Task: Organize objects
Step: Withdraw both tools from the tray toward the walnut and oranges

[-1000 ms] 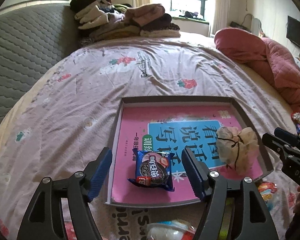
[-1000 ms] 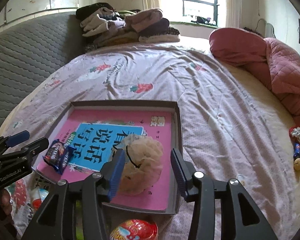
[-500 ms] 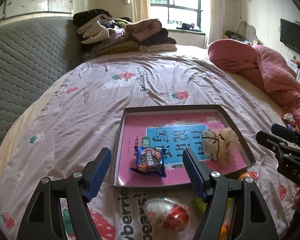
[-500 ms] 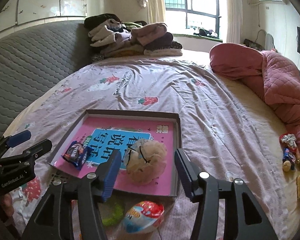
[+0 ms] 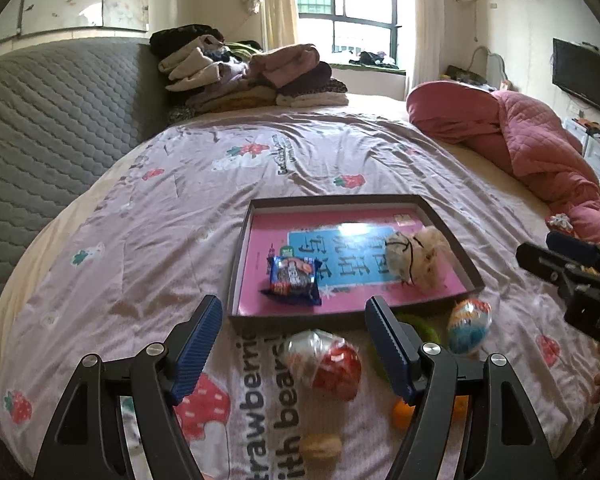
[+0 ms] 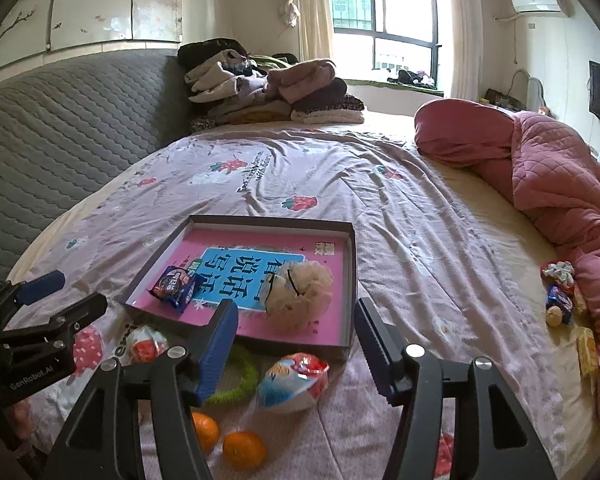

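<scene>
A dark shallow tray (image 5: 236, 276) (image 6: 350, 276) lies on the bedspread with a pink book as its floor. In it lie a blue biscuit packet (image 5: 294, 280) (image 6: 176, 284) and a beige mesh pouf (image 5: 416, 258) (image 6: 300, 292). My left gripper (image 5: 293, 305) hovers open in front of the tray, holding nothing. My right gripper (image 6: 296, 306) is also back from the tray; its jaws are opening and nothing is held between them. Nearer me lie a red-and-white egg packet (image 5: 328, 360) (image 6: 146, 344), a blue egg packet (image 5: 470, 322) (image 6: 292, 380) and a green ring (image 6: 240, 376).
Two oranges (image 6: 244, 448) and a walnut (image 5: 320, 446) sit at the bed's near edge. Small snacks (image 6: 560, 296) lie beside a pink quilt (image 5: 540, 152) on the right. Folded clothes (image 5: 252, 76) are stacked at the far end, and a grey padded headboard (image 5: 52, 120) runs along the left.
Both grippers have drawn back and up from the tray, leaving packet and pouf in it. The right jaws have widened. The egg packets, ring and oranges have come into view.
</scene>
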A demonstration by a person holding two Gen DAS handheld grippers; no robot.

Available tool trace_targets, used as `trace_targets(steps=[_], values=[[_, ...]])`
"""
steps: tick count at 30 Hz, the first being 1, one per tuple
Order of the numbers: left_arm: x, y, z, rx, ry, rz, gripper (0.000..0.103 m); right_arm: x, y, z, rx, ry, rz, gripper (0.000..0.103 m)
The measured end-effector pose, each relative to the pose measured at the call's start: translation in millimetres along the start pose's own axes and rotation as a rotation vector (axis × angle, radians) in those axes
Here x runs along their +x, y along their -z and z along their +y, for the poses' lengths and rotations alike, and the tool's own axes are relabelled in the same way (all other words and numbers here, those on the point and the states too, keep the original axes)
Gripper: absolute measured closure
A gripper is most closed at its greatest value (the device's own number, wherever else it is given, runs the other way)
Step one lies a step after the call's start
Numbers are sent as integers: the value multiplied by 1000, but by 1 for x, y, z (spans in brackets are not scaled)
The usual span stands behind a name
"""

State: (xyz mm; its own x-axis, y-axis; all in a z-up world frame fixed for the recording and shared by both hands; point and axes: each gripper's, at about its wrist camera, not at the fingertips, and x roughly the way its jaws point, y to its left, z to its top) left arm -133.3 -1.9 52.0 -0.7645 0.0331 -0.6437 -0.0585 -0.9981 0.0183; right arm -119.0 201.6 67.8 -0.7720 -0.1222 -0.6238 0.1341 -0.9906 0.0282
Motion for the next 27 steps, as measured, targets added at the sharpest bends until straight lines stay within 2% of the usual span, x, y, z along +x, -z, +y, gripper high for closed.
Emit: trace_targets(steps=[11,27], values=[[-25,22,1,15,-13,-1,28,-33,21,4,-14,8,-17,43],[-44,52,1,36,-16,21,28,-48,56,15,-43,0,7,41]])
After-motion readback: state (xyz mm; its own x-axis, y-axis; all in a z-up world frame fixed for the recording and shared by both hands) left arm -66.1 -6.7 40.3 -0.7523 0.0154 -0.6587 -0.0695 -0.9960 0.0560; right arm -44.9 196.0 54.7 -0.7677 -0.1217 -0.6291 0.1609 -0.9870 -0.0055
